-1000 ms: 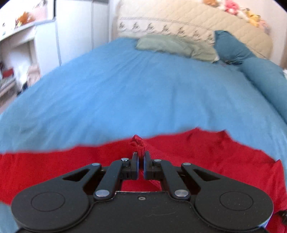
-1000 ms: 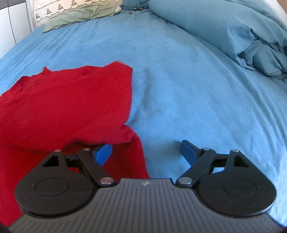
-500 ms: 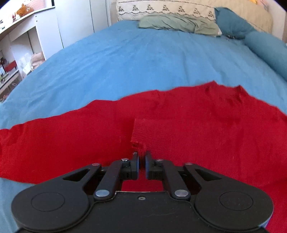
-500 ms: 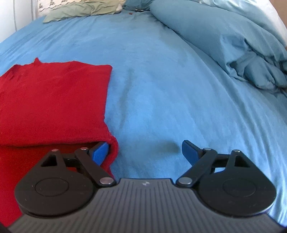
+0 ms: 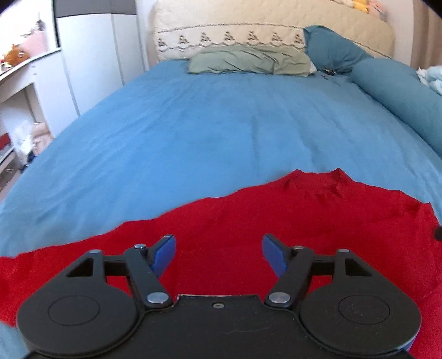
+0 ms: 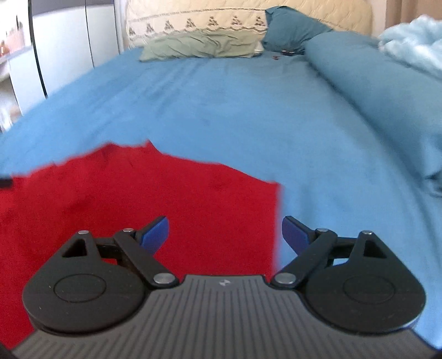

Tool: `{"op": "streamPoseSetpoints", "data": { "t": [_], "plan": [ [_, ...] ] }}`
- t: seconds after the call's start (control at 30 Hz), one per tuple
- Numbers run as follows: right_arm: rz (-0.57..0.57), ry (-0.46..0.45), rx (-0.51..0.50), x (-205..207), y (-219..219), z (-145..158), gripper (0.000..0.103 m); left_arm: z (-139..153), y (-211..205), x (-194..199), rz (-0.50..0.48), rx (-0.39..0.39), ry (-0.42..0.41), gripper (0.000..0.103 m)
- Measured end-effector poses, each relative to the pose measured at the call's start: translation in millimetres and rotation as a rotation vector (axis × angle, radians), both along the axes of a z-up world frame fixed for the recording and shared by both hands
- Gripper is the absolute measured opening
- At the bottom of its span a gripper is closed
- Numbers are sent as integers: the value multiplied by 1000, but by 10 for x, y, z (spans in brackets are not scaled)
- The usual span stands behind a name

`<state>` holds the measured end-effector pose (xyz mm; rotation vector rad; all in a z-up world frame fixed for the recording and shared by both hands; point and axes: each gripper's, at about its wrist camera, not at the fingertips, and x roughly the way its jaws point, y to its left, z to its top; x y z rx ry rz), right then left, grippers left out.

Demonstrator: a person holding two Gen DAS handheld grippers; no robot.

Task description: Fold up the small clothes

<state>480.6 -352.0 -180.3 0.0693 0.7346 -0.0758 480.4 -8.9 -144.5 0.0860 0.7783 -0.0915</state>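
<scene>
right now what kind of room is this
A bedroom, most likely: a bed with a blue sheet, a green pillow against a quilted headboard, and a red garment spread on it.

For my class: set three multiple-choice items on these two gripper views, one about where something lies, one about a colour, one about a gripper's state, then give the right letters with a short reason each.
1. Where does the red garment lie?
A. on the blue bedsheet
B. on the white shelf
C. on the green pillow

2. What colour are the pads on the right gripper?
A. red
B. blue
C. green

3. How does the left gripper stand?
A. shut on the garment
B. shut on nothing
C. open, holding nothing

Answers: 1 A, the cloth lies spread on the sheet; 2 B, both pads show blue; 3 C, its fingers stand wide apart above the cloth.
</scene>
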Motion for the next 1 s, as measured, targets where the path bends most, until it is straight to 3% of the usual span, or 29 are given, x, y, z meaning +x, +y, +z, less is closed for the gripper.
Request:
{"op": "streamPoseSetpoints", "data": {
  "t": [0.1,0.23,0.37,0.47,0.57,0.67,0.8,0.87,1.0],
  "plan": [
    [7,0,54,339,58,-139,103,-173,-108,144,-19,-29,48,75],
    [-18,91,130,769,-46,-398,103,-514,-157,221,-7,-31,155,75],
    [-133,86,114,849,-398,-571,102,-599,-154,120,-31,-5,132,75],
    [-102,98,97,874,-435,-549,102,-592,-108,115,-35,-14,138,75],
    [-79,67,65,743,-313,-355,103,-497,-102,87,-20,-8,146,75],
    [-20,4,130,336,-218,-161,103,-397,-100,-32,-11,9,143,76],
    [38,78,128,-103,-97,-303,103,-495,-82,-198,-22,20,185,79],
    [2,140,107,-198,-115,-504,103,-513,-60,-259,-11,8,176,84],
    [-36,131,79,-207,-46,-436,103,-425,-42,-229,9,-10,187,84]
  ]
}}
